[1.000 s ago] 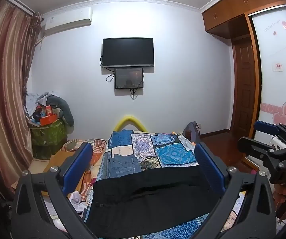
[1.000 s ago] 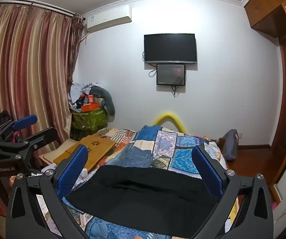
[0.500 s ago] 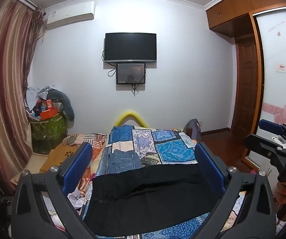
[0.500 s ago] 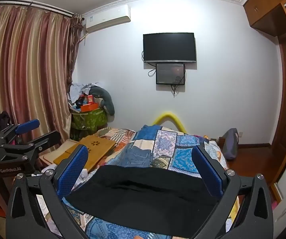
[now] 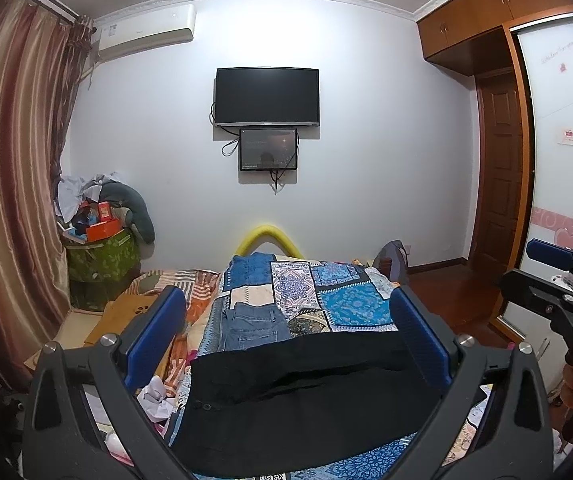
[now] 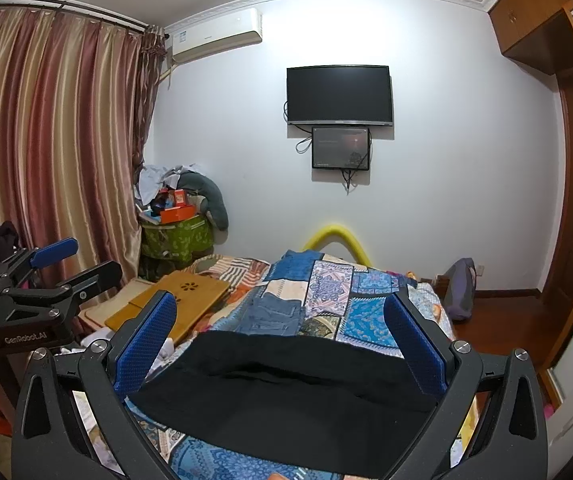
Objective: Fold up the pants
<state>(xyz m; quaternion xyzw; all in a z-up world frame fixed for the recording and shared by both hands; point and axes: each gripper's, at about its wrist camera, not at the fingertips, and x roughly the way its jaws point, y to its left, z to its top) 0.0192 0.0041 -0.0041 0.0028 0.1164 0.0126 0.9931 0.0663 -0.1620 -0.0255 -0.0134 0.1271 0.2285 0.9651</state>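
Black pants (image 5: 306, 400) lie folded flat on the patchwork bed cover, also in the right wrist view (image 6: 286, 396). My left gripper (image 5: 286, 320) is open and empty, held above the near side of the pants. My right gripper (image 6: 282, 320) is open and empty, also above the pants. Each gripper shows at the edge of the other's view: the right one (image 5: 558, 280) at far right, the left one (image 6: 46, 280) at far left. Folded blue jeans (image 5: 254, 322) lie just beyond the black pants, and show in the right wrist view (image 6: 274, 314).
The bed with a blue patchwork cover (image 5: 338, 300) runs toward the far wall. A wooden lap tray (image 6: 174, 304) and loose clothes lie on its left side. A cluttered green box (image 5: 102, 260) stands by the curtain. A wardrobe (image 5: 562, 160) and door are on the right.
Both grippers have tilted down a little, so the room appears higher in the views. The pants have not moved and both grippers stay open.
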